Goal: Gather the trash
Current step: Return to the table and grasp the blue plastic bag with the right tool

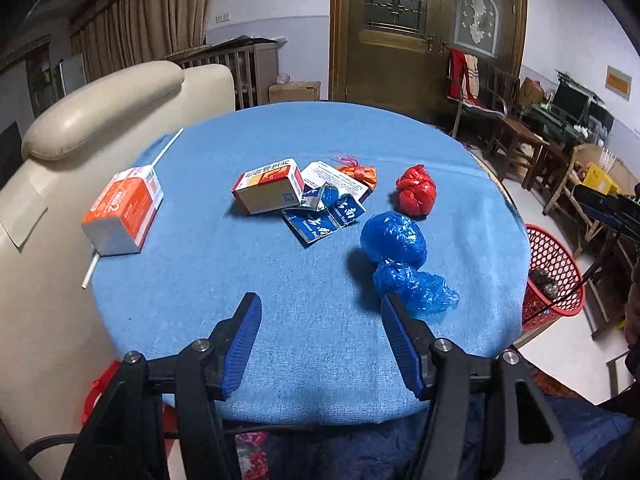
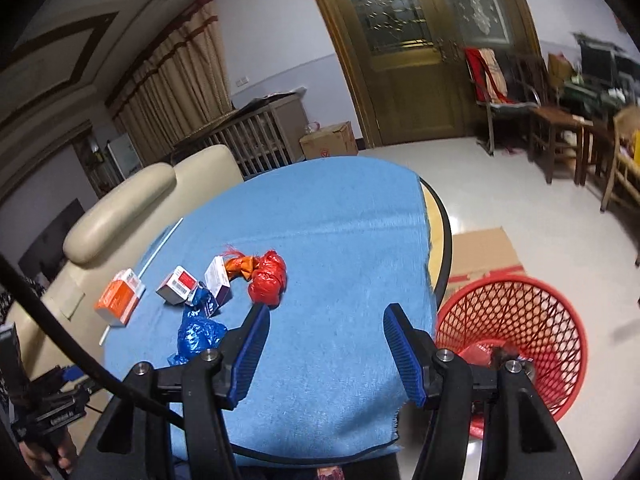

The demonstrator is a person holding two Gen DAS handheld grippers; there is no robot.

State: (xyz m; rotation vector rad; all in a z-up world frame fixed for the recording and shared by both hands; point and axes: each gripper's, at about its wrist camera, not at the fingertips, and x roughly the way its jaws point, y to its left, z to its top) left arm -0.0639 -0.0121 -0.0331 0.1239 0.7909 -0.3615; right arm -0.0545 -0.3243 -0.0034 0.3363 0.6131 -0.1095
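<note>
So the trash sits mid-table: blue plastic wad (image 1: 400, 256), red wad (image 1: 416, 195), boxes and wrappers, all within reach. The red basket (image 2: 516, 344) waits beside the table for easy drops. Both grippers, left (image 1: 320, 346) and right (image 2: 325, 354), hover released, jaws empty.

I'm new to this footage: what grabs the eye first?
The blue tablecloth dotted with trash: a crumpled blue bag nearest, a knotted red bag behind it, an orange-and-white carton at the left. A red mesh basket stands on the floor by the table's right edge.
</note>
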